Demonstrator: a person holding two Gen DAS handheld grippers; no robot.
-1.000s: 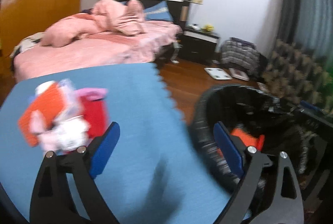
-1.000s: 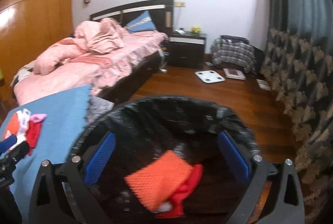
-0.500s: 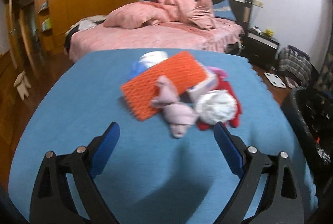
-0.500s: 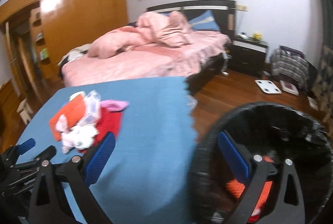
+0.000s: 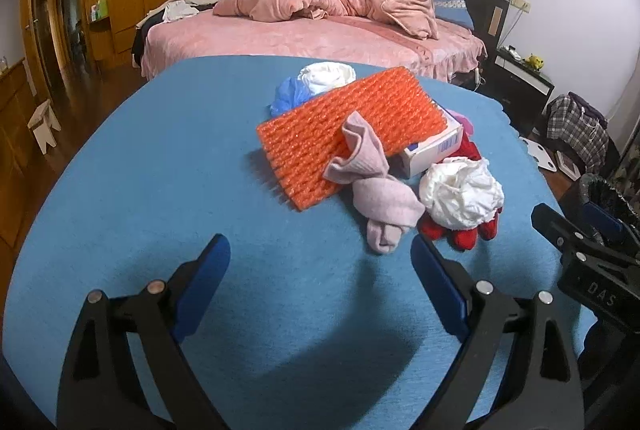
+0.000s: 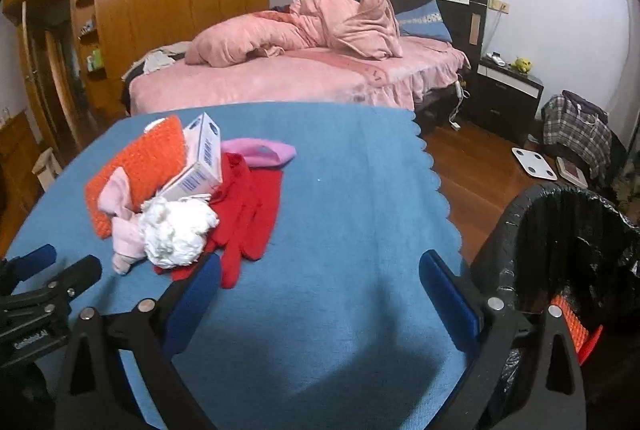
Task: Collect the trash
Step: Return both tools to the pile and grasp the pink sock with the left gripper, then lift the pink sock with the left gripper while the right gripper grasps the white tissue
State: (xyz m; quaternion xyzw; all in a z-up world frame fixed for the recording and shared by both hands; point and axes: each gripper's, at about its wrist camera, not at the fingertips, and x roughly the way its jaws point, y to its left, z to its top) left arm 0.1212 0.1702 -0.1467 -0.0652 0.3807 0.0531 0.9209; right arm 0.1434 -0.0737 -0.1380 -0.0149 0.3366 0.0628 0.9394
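Lying heaped: two orange pads (image 5: pixel 352 134), two white wads (image 5: pixel 462 192), one box (image 5: pixel 434 146).

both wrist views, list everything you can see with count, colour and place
orange ribbed foam pad: 1, orange, top of the pile on the blue mat
blue foam mat: 1, blue, under the pile
pale pink rolled sock: 1, pink, against the pad's near edge
white crumpled paper ball: 1, white, on the red gloves
red knitted gloves: red, count unclear, bottom of the pile
white cardboard box: 1, white with blue print, beside the pad
white wad and blue wad: 1 each, behind the pad
black-lined trash bin: 1, right of the mat, orange item inside
pink bed: 1, behind
left tool: open, empty
right tool: open, empty
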